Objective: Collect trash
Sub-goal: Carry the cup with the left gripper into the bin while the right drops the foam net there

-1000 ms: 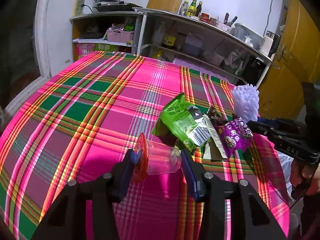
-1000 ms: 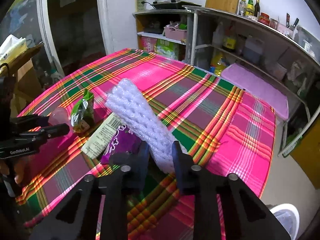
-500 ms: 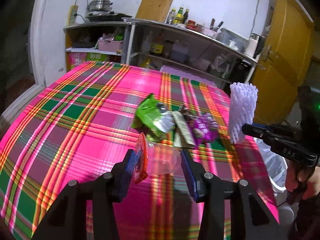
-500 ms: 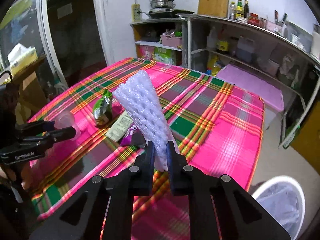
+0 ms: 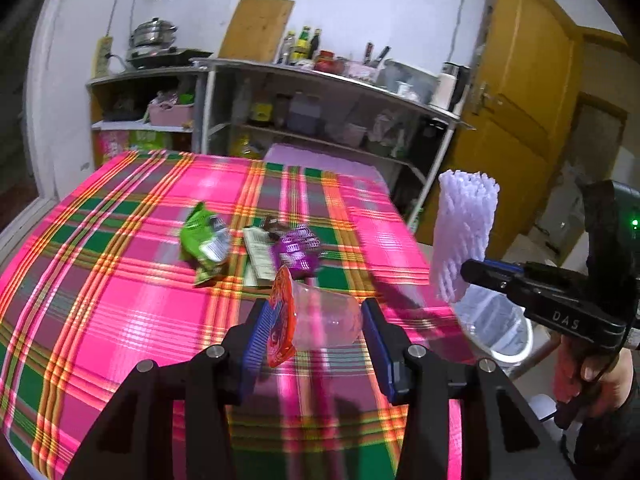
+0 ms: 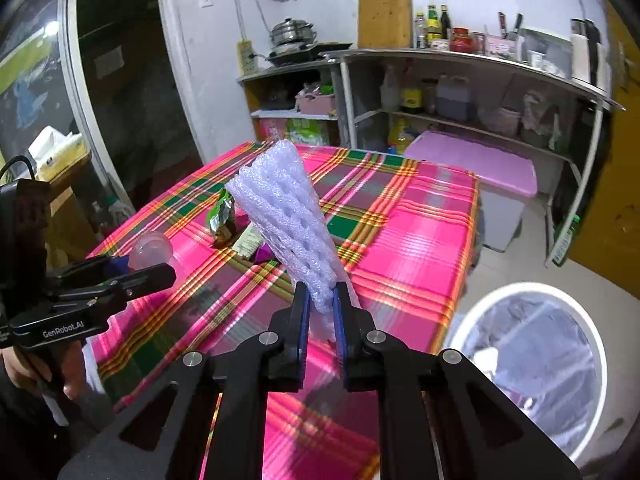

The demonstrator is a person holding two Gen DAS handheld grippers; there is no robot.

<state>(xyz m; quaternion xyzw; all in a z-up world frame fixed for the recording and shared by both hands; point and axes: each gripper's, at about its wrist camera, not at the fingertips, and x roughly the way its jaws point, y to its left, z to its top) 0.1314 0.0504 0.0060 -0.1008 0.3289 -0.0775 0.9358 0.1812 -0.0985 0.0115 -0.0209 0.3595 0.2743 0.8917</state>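
Note:
My left gripper (image 5: pixel 316 320) is shut on a clear plastic cup (image 5: pixel 324 318) with a peeled red foil lid (image 5: pixel 280 318), held above the plaid table. My right gripper (image 6: pixel 320 308) is shut on the lower end of a white foam fruit net (image 6: pixel 286 216), which stands upright out of the jaws; the net (image 5: pixel 464 236) also shows at the right of the left wrist view, over the bin. On the cloth lie a green snack bag (image 5: pixel 204 240), a pale flat wrapper (image 5: pixel 258 256) and a purple wrapper (image 5: pixel 296 254).
A white-rimmed bin (image 6: pixel 532 376) lined with clear plastic stands on the floor past the table's right edge. The pink plaid tablecloth (image 6: pixel 408 240) covers the table. Cluttered shelves (image 5: pixel 320 120) and a pink-lidded box (image 6: pixel 472 160) stand behind it; a yellow door (image 5: pixel 520 100) is at the right.
Both grippers have lifted and drawn back from the table with their loads. The right gripper pinched the foam net tighter and carried it off the cloth toward the bin. The wrappers stayed put.

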